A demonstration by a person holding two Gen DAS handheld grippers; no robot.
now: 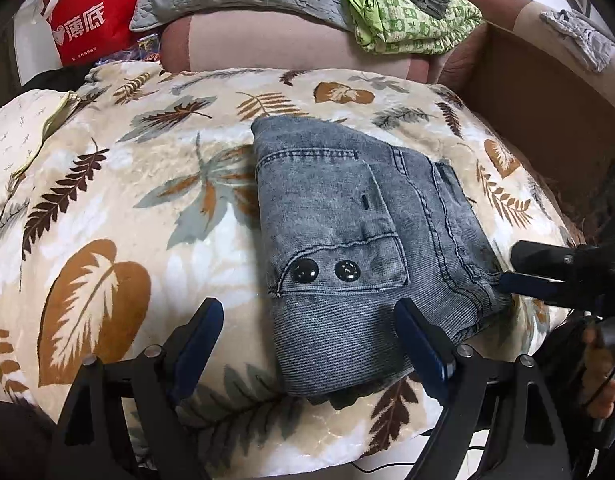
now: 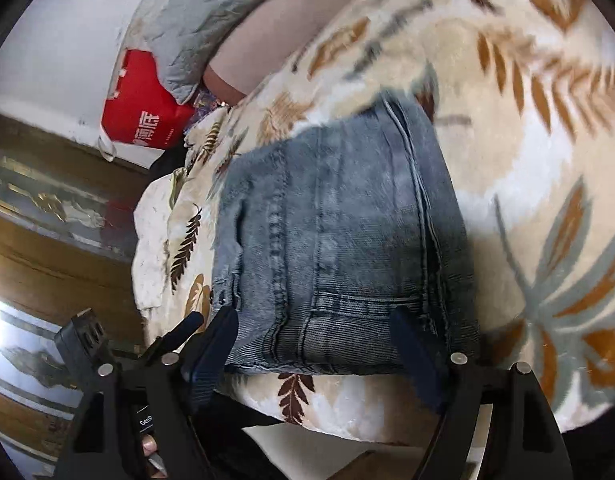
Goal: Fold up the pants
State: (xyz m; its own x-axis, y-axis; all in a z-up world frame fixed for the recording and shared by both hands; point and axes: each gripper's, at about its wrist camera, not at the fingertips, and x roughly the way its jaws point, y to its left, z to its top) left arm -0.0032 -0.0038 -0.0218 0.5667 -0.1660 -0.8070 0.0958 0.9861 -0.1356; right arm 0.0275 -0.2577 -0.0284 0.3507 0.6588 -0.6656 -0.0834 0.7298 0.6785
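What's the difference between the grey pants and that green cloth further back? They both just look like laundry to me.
The grey pants are plain washed denim with two dark snap buttons; the green cloth carries a busy green-and-white print. The pants lie folded into a neat, flat rectangle; the green cloth sits in a loose, rumpled heap. The pants rest on the leaf-patterned blanket near the grippers; the green cloth lies on the pink sofa behind. Both are fabric, and no gripper holds either.
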